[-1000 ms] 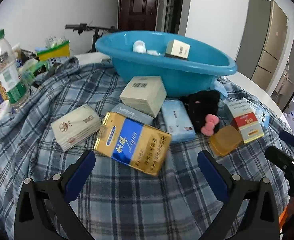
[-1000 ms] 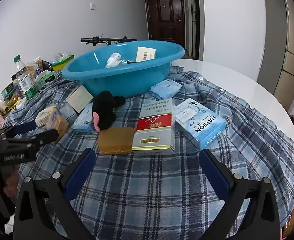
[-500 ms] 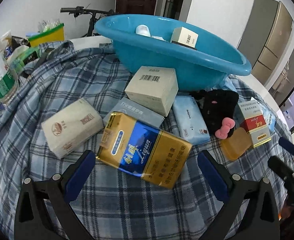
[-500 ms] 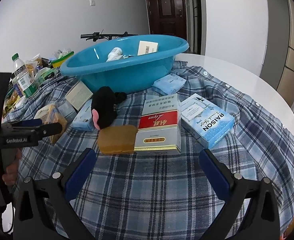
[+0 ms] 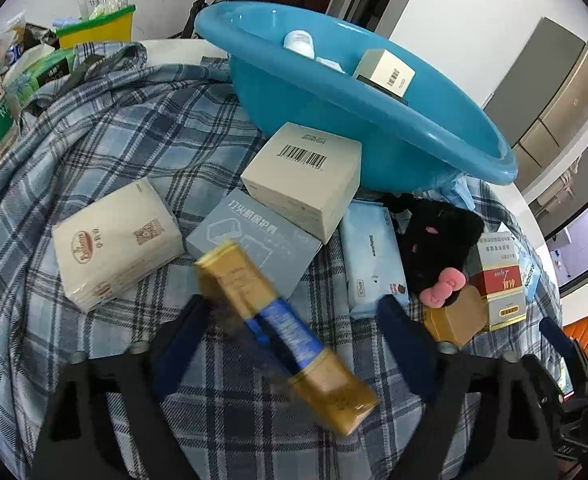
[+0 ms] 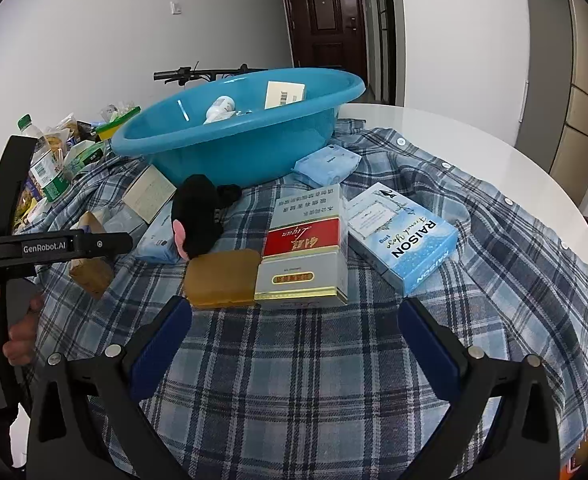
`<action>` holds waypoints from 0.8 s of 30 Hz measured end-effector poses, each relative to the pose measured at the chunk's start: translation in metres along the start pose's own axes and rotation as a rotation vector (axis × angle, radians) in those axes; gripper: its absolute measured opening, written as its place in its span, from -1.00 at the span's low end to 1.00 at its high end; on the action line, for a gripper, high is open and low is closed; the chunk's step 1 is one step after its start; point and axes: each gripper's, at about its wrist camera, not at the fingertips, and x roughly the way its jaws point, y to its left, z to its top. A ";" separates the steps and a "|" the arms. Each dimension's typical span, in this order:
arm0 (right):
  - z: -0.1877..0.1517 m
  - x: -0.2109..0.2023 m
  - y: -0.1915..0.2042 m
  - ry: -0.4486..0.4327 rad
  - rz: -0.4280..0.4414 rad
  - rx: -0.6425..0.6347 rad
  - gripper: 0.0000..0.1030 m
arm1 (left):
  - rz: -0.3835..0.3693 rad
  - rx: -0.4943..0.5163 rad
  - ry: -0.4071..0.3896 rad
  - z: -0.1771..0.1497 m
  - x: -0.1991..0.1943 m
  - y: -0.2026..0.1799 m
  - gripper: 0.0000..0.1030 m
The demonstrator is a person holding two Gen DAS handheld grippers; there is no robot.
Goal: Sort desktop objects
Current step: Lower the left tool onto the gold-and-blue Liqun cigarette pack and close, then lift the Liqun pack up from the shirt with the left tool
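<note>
Two of my left gripper's (image 5: pixel 289 346) blue pads are closing around the tilted gold-and-blue carton (image 5: pixel 283 330) near the plaid cloth's (image 5: pixel 93 148) front edge; off-centre, it could twist free. My right gripper (image 6: pixel 294 342) gapes empty.

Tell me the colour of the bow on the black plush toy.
Pink. The bow on the black plush toy shows best in the left wrist view.

Home: entrance door (image 6: pixel 324 20), bicycle (image 6: pixel 197 74), wardrobe (image 5: pixel 550 104).
</note>
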 end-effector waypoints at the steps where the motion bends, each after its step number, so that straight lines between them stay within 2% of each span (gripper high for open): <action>1: 0.000 0.000 0.001 0.000 0.003 -0.001 0.99 | 0.001 0.017 0.000 -0.002 -0.002 -0.002 0.48; 4: -0.002 0.001 0.003 0.005 0.008 -0.005 0.99 | -0.012 0.064 -0.002 -0.006 -0.010 -0.008 0.30; 7: -0.003 0.001 0.005 0.008 0.014 -0.006 0.99 | -0.055 0.104 0.002 -0.011 -0.019 -0.016 0.01; 10: -0.004 0.000 0.006 0.006 0.020 -0.006 0.99 | -0.088 0.152 0.003 -0.015 -0.027 -0.030 -0.06; 13: -0.004 -0.002 0.006 0.002 0.019 -0.006 0.99 | -0.070 0.203 0.008 -0.020 -0.029 -0.045 -0.06; 15: -0.004 -0.003 0.004 0.002 0.020 -0.002 0.99 | -0.024 0.206 0.015 -0.022 -0.028 -0.047 0.06; 17: -0.005 -0.004 0.003 0.001 0.021 0.001 0.99 | 0.000 0.194 -0.012 -0.023 -0.032 -0.044 0.52; 18: -0.005 -0.004 0.002 0.002 0.022 0.003 0.99 | 0.004 0.182 -0.027 -0.023 -0.035 -0.040 0.63; 20: -0.005 -0.003 0.001 0.006 0.024 0.008 0.99 | 0.004 0.144 -0.047 -0.023 -0.039 -0.029 0.67; 24: -0.005 0.000 0.002 0.015 0.039 0.015 0.99 | -0.013 0.074 -0.001 -0.025 -0.032 -0.008 0.67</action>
